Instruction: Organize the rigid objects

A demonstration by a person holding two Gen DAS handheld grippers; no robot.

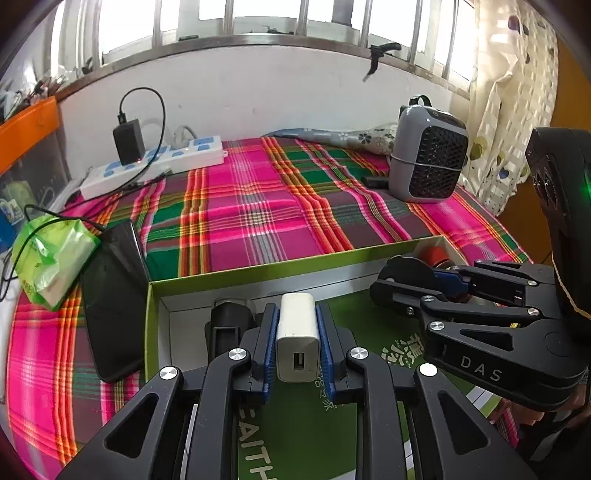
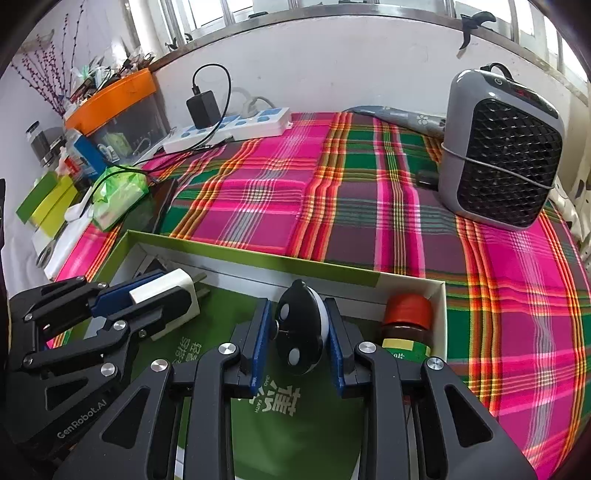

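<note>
Home room, plaid tablecloth, barred window, small heater, power strip

Both wrist cameras are looking forward and down along their fingers, close over the shared green box, each catching the other gripper beside it.

Box on cloth; heater behind, right.

Woven plaid cloth covers the bench, matt and slightly ribbed. The cardboard box, centre frame, has matt paper walls. The white charger is smooth plastic with a faint sheen; the fingers are ridged blue rubber. The bottle, lower right, looks like glossy brown glass with a matt red cap.
</note>
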